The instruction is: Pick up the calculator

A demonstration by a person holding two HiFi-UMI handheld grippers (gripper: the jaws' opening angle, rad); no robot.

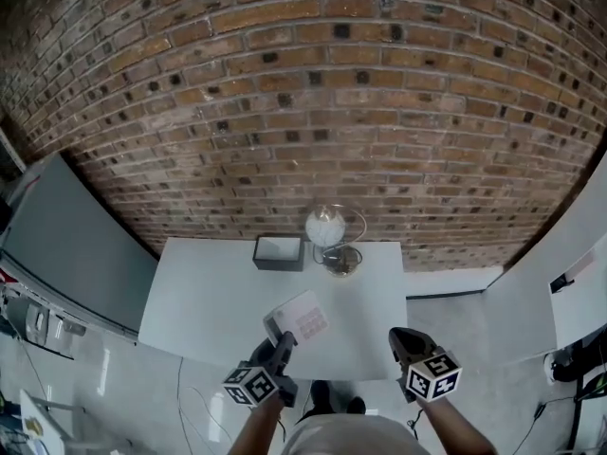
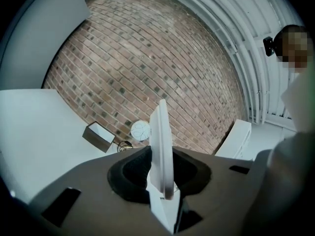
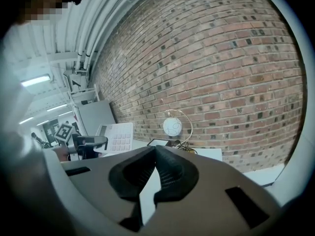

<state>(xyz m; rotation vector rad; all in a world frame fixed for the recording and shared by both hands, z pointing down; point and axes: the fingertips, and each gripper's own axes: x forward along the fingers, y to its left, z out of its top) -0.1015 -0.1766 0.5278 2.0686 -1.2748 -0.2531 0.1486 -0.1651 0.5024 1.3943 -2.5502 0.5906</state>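
The white calculator (image 1: 302, 317) hangs lifted above the near part of the white table (image 1: 209, 301), keypad facing up and toward me. My left gripper (image 1: 281, 341) is shut on its near left corner. In the left gripper view the calculator (image 2: 161, 141) stands edge-on, pinched between the dark jaws of the left gripper (image 2: 160, 156). My right gripper (image 1: 398, 337) floats to the right of it, off the table's near right corner, apart from everything. Its jaws meet at the tips with nothing between them (image 3: 155, 150). The right gripper view shows the calculator (image 3: 116, 137) held up at the left.
A dark open box (image 1: 278, 252) and a white globe lamp (image 1: 325, 226) on a wire hoop stand at the table's far edge, against the brick wall (image 1: 313, 83). A grey panel (image 1: 76, 245) leans at the left.
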